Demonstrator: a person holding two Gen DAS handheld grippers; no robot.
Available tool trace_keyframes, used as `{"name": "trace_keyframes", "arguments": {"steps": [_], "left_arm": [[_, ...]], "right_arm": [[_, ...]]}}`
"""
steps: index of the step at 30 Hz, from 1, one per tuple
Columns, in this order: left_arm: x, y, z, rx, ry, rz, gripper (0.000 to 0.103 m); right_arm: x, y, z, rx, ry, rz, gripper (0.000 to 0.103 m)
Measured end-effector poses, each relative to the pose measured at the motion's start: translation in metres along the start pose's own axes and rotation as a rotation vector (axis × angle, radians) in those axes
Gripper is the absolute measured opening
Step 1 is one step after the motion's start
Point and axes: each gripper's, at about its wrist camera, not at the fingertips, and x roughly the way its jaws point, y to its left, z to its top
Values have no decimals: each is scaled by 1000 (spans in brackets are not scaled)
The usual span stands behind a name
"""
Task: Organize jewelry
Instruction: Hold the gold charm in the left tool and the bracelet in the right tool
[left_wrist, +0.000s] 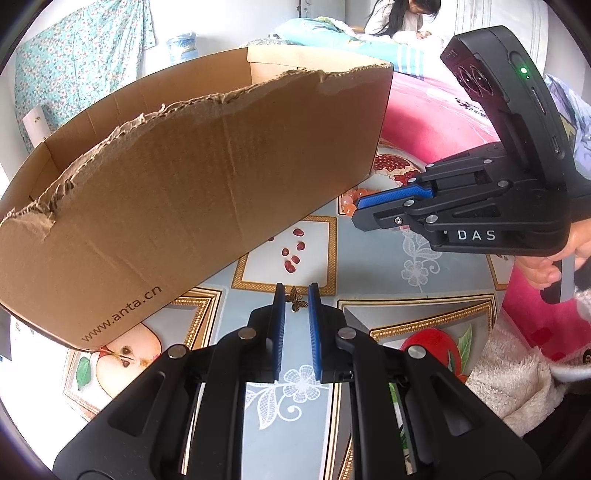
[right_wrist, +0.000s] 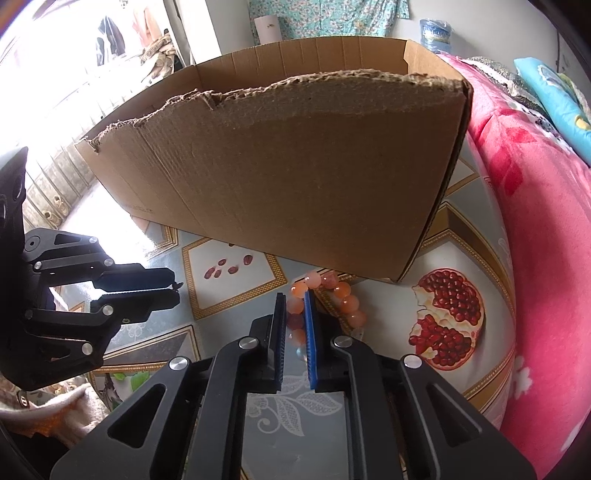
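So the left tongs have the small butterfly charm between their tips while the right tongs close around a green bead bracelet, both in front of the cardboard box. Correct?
Not quite: the bead bracelet is orange-pink, not green, as the right wrist view shows. The rest stands: butterfly charm between the left tongs, right tongs around the bracelet, before the cardboard box.

A bronze butterfly charm (left_wrist: 296, 300) lies flat on the patterned tablecloth (left_wrist: 388, 258), near the front wall of a torn-rimmed cardboard box (left_wrist: 207, 192). A bracelet (right_wrist: 341, 295) of round orange-pink beads lies in a loop beside the box's right corner.
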Motion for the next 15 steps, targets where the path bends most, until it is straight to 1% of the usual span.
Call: {"name": "trace_keyframes", "arguments": {"steps": [3, 6, 10, 15], "left_arm": [[0, 0, 0, -1, -2, 0, 11], [-1, 1, -1, -4, -1, 2, 11], [-1, 1, -1, -11, -6, 4, 11], [-2, 2, -2, -16, -9, 1, 11]], "right_arm": [[-2, -2, 0, 22, -11, 25, 10], [-4, -4, -2, 53, -21, 69, 10], [-3, -5, -3, 68, -19, 109, 10], [-1, -3, -5, 60, -13, 114, 10]]}}
